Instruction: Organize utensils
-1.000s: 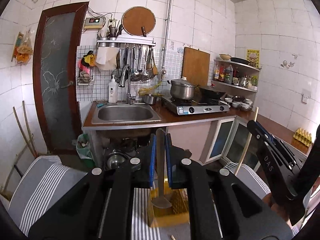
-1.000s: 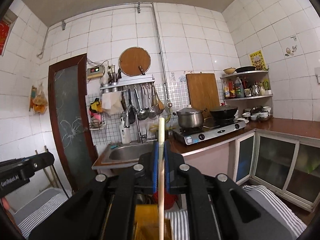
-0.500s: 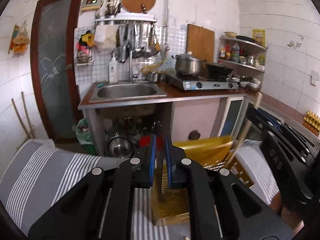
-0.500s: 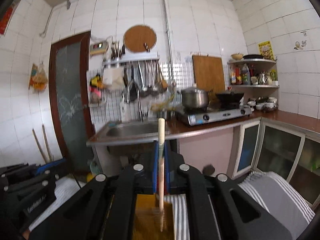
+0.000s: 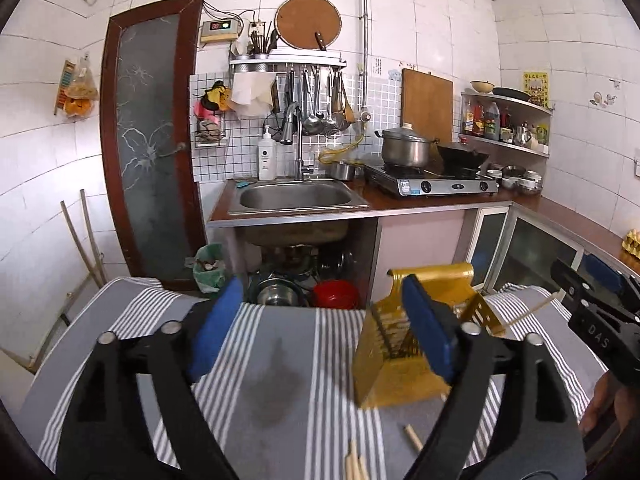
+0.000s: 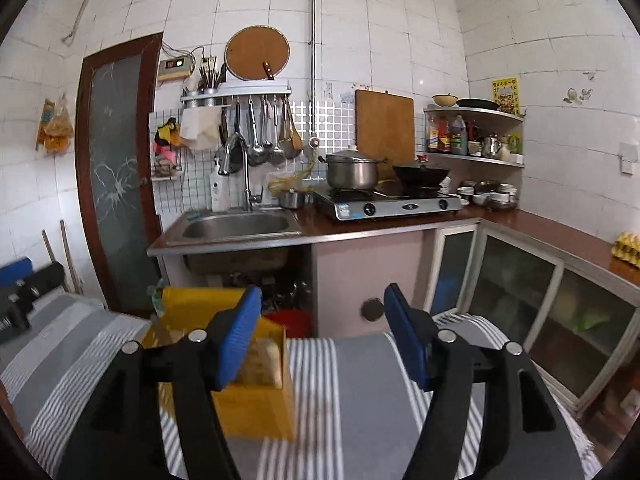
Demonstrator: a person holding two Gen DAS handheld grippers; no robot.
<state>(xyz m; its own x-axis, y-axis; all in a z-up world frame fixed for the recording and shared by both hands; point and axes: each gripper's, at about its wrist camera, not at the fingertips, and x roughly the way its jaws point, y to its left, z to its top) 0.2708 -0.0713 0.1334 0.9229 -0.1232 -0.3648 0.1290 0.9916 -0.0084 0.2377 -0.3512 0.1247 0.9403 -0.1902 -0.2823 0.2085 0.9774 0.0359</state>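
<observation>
1. Yellow plastic utensil holder (image 5: 394, 354) stood on the striped cloth (image 5: 280, 356); both grippers' jaws had just been opening, nothing between them.
2. Left gripper (image 5: 320, 328) and right gripper (image 6: 320, 336), earlier clamped on utensils, were released, suggesting those went into the holder.
3. Loose chopsticks (image 5: 354, 466) lay near the cloth's front edge; open room lay left of the holder.

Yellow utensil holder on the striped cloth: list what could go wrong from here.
1. The yellow utensil holder stands on loose striped cloth; snagging the cloth could topple it.
2. A thin stick leans out over the holder's rim toward the right gripper, whose jaws have just opened; it could slip out.
3. Loose wooden sticks lie near the table edge by the open left gripper and might roll off.
</observation>
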